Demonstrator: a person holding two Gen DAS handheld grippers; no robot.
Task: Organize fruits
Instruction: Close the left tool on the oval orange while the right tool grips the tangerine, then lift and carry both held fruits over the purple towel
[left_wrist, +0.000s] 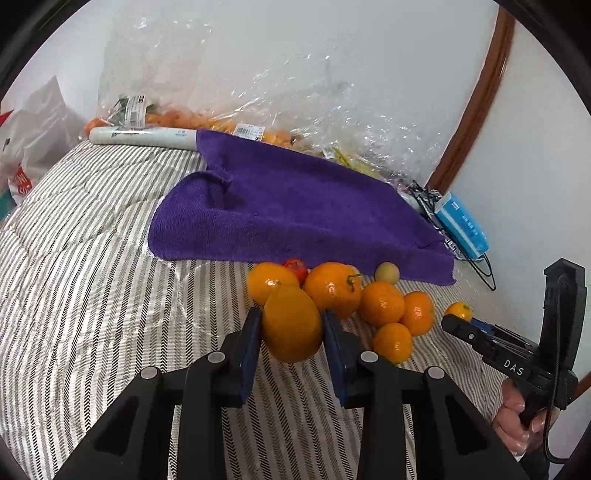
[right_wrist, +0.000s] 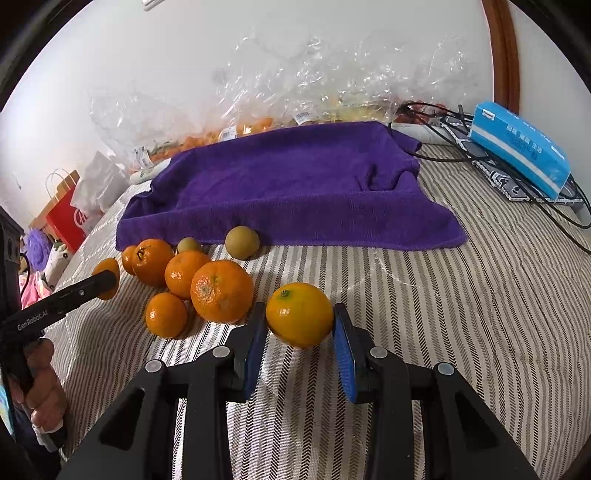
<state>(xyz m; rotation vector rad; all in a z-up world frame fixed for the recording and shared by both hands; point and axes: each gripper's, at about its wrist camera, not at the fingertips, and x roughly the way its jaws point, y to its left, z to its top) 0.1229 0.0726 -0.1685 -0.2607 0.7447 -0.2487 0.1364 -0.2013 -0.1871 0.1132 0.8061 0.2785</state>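
My left gripper (left_wrist: 291, 315) is shut on a large orange (left_wrist: 291, 328), its blue pads pressing on both sides. Just right of it lies a pile of oranges (left_wrist: 382, 302) with a small red fruit (left_wrist: 295, 267) and a small yellow-green fruit (left_wrist: 386, 272) behind. My right gripper (right_wrist: 299, 309) is shut on another orange (right_wrist: 299, 314), held over the striped bed cover (right_wrist: 443, 314). The pile of oranges (right_wrist: 221, 290) sits to its left, with two yellow-green fruits (right_wrist: 242, 242) behind it. A purple towel (right_wrist: 288, 184) is spread beyond the fruit.
Clear plastic bags (left_wrist: 258, 122) holding more fruit lean against the back wall. A blue tissue pack (right_wrist: 521, 147) and black cables (right_wrist: 461, 155) lie at the right. A white roll (left_wrist: 144, 136) lies behind the towel, and a red paper bag (right_wrist: 64, 218) stands at far left.
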